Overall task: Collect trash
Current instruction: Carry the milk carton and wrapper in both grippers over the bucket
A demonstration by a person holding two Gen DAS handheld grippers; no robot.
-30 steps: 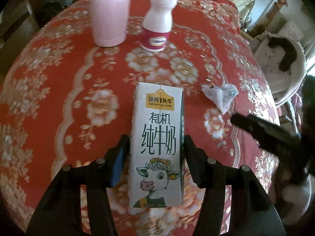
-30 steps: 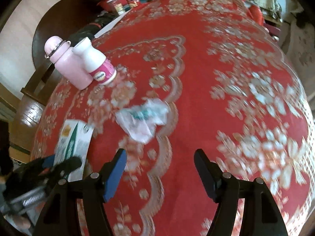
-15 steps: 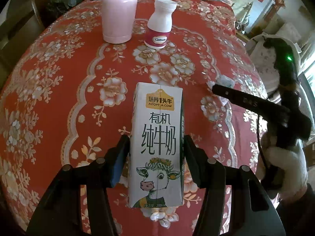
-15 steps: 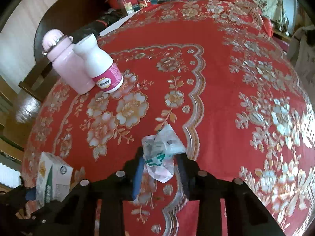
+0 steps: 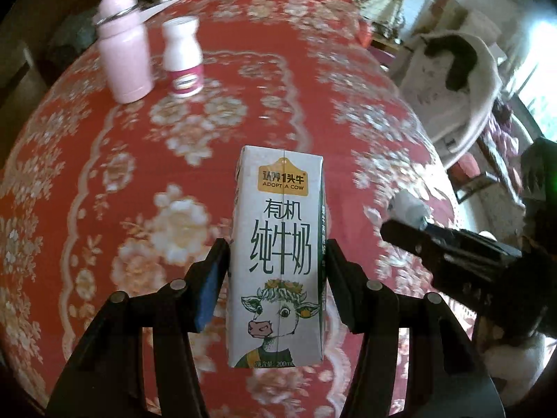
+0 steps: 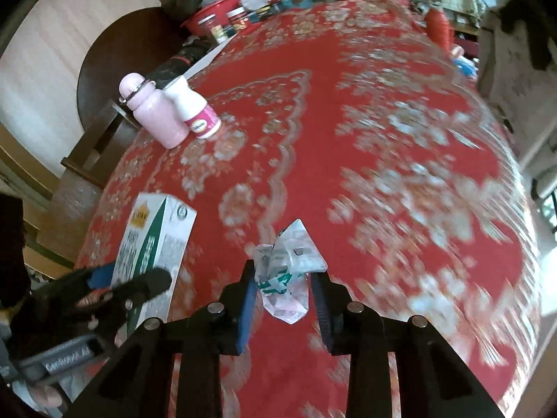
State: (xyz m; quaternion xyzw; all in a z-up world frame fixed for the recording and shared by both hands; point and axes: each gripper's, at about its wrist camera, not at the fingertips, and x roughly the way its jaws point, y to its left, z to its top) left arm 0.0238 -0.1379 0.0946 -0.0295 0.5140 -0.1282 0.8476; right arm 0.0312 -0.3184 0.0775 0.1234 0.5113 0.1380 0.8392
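My left gripper [image 5: 276, 261] is shut on a white milk carton [image 5: 278, 244] with a cartoon cow, held upright above the red floral tablecloth [image 5: 87, 174]. The carton also shows in the right wrist view [image 6: 153, 247], clamped in the left gripper [image 6: 135, 278]. My right gripper [image 6: 282, 278] is shut on a crumpled plastic wrapper [image 6: 285, 271], lifted off the cloth. In the left wrist view the right gripper [image 5: 410, 233] sits at the right with the wrapper [image 5: 407, 209] at its tip.
A pink flask [image 5: 123, 52] and a white bottle with a pink label [image 5: 182, 57] stand at the far left of the table. Jars and a red bowl [image 6: 216, 17] crowd the far edge. A white chair [image 5: 459, 80] stands to the right.
Both grippers have lifted and pulled back from the table with their loads. The right gripper closed on the wrapper and raised it off the cloth.
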